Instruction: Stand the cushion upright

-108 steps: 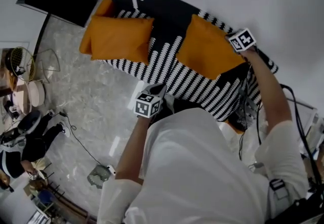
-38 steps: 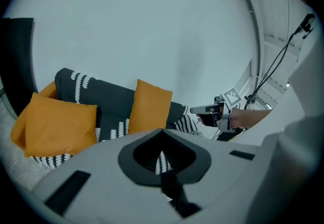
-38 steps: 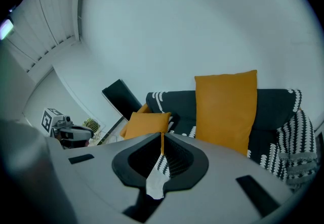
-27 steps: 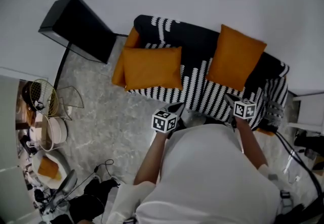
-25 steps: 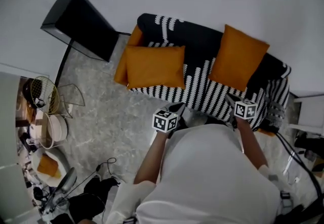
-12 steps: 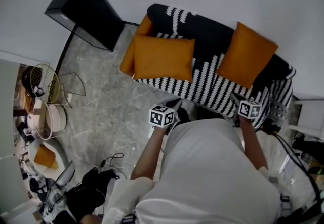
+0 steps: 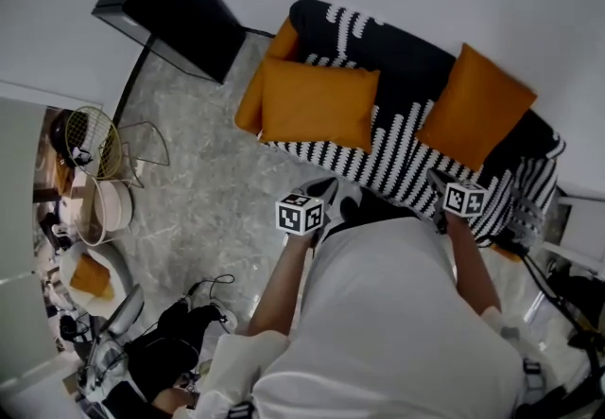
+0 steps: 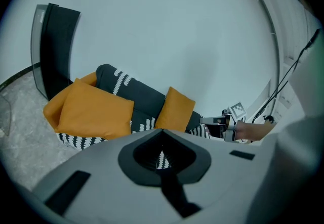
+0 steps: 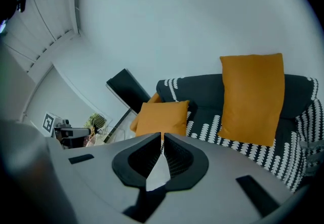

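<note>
Found a standing cushion point(image 7: 475, 108), orange, on edge against the backrest point(image 7: 392, 48) toward the right end of the striped sofa point(image 7: 406, 162). Found a flat cushion point(image 7: 319, 105) lying face up at the sofa's left end, with a third cushion point(image 7: 253, 100) tucked behind it by the armrest point(image 7: 312, 15). Judged the flat cushion the one left to stand, if any work remained.

Expected it to handle light and soft: plump, cloth-covered, likely to sag and fold if pinched by a single corner, not slippery, nothing to break. Reckoned it best taken by the far seam or by a corner at each side, then lifted and tipped back until its lower edge sat down and its face leaned on the backrest, since such stuffing would hardly stand unsupported.

Held the left gripper point(image 7: 328, 186) low before the body, over the floor point(image 7: 208, 190) just short of the sofa's front edge, pointing forward and down; fingers point(image 8: 150, 154) pressed together, nothing between them. Held the right gripper point(image 7: 436, 178) in like pose at the front edge below the standing cushion, apart from it; fingers point(image 9: 174, 160) closed tight on nothing. Touched no cushion with either.
</note>
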Demonstrator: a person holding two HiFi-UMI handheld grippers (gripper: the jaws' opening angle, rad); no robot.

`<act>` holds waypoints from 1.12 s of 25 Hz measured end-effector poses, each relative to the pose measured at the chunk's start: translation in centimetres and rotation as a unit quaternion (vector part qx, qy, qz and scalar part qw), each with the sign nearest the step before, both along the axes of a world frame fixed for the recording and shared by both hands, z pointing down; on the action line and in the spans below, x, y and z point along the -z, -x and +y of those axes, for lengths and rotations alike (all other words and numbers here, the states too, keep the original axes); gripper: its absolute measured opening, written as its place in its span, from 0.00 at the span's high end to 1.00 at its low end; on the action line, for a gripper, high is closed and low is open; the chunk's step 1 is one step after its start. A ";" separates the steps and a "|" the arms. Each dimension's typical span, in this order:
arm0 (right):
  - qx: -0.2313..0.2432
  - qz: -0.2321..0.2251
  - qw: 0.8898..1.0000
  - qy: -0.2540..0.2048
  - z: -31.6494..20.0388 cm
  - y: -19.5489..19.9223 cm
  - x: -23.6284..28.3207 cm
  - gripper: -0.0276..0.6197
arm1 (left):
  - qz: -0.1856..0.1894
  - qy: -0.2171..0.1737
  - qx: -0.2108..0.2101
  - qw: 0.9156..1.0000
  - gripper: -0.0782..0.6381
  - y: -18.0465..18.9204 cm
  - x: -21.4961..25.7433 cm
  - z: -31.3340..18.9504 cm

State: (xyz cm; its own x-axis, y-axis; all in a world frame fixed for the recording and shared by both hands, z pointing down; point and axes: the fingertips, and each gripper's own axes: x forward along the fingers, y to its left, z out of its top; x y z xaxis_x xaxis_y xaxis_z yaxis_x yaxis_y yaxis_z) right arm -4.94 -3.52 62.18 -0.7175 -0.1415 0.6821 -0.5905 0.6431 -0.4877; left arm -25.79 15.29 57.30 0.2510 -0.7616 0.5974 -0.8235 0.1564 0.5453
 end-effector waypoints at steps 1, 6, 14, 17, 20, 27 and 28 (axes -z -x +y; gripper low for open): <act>0.005 -0.002 1.000 0.004 -0.1 0.6 -0.2 0.90 | 0.000 0.002 0.004 1.000 0.89 0.2 0.1 -0.1; 0.032 -0.010 0.999 0.012 -1.9 3.2 -0.9 0.90 | -0.004 0.004 0.025 1.000 0.89 1.5 0.5 -1.5; 0.044 -0.017 0.998 0.036 -4.8 4.7 -2.3 0.90 | -0.003 0.015 0.040 0.999 0.89 2.1 1.0 -3.6; 0.052 -0.020 0.997 0.048 -5.5 5.1 -3.2 0.90 | -0.004 0.014 0.041 0.999 0.89 2.2 1.2 -4.5; 0.063 -0.024 0.996 0.058 -6.1 5.3 -3.9 0.90 | -0.007 0.020 0.048 0.999 0.89 2.4 1.0 -5.3; 0.069 -0.034 0.995 0.070 -7.3 5.8 -5.1 0.90 | -0.012 0.037 0.052 0.998 0.89 3.0 0.6 -6.5; 0.068 -0.035 0.994 0.074 -7.4 6.0 -5.3 0.90 | -0.013 0.040 0.051 0.998 0.89 3.2 0.6 -6.8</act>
State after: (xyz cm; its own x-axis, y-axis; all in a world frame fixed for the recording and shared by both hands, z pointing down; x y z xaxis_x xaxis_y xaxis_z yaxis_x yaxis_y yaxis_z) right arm -10.92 -10.90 67.51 -0.7691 0.0577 0.6365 -0.4648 0.6330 -0.6191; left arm -29.00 8.52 56.74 0.1582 -0.7325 0.6622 -0.8141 0.2827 0.5072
